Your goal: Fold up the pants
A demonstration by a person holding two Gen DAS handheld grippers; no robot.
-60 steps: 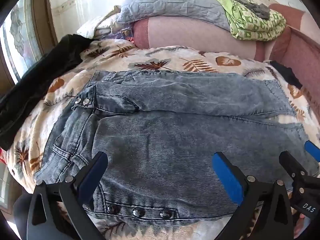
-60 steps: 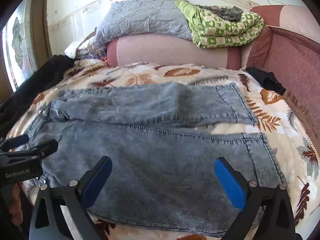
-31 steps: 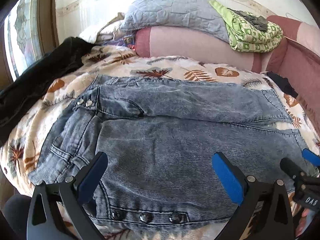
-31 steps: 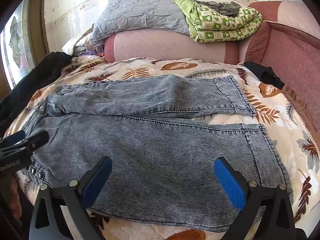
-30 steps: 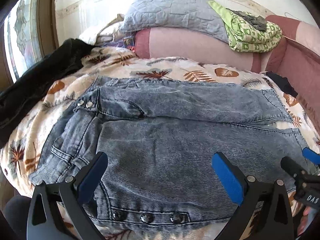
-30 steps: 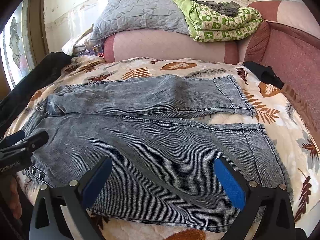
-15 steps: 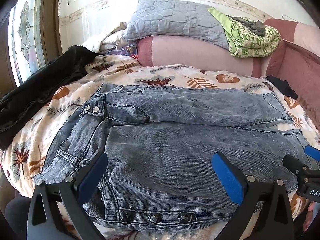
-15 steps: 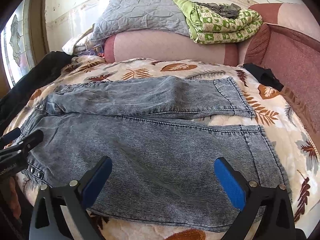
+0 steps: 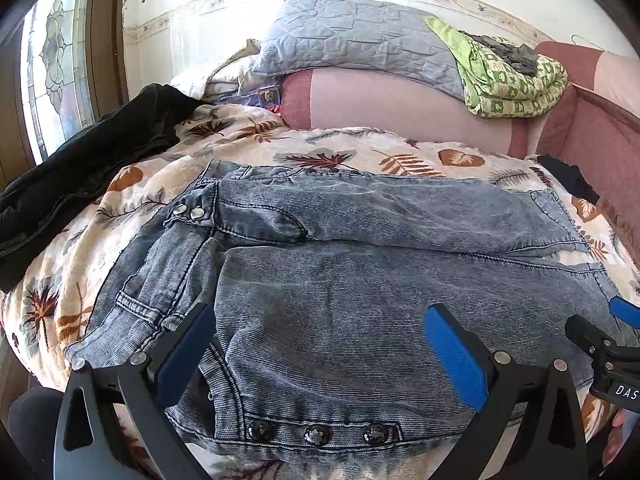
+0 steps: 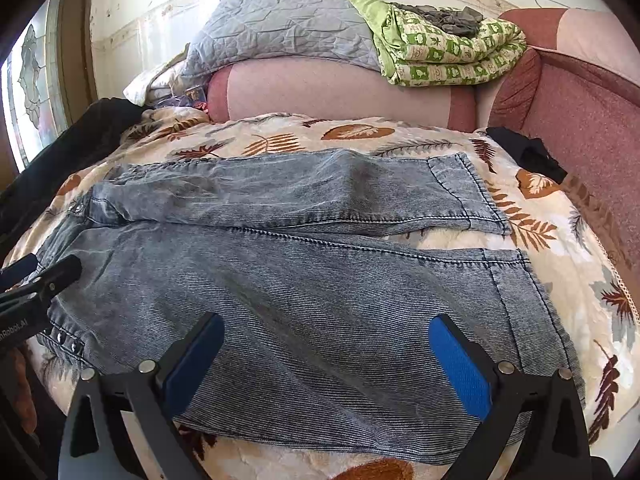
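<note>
Grey-blue denim pants (image 9: 360, 264) lie spread flat on a leaf-print bedspread (image 9: 360, 152), waist to the left, both legs running right. My left gripper (image 9: 320, 352) is open and empty, hovering over the waistband near its three dark buttons (image 9: 316, 435). My right gripper (image 10: 326, 360) is open and empty above the near leg of the pants (image 10: 320, 300), toward the hem (image 10: 520, 292). Each gripper shows at the edge of the other's view.
A black garment (image 9: 80, 168) lies at the bed's left edge. A small black item (image 10: 528, 152) lies at the right. A pink bolster (image 10: 340, 88), grey quilt (image 10: 280, 28) and green blanket (image 10: 448, 52) sit at the back.
Both grippers have drawn back and up a little from the pants, so more of the bed and wall shows. The pants have not moved.
</note>
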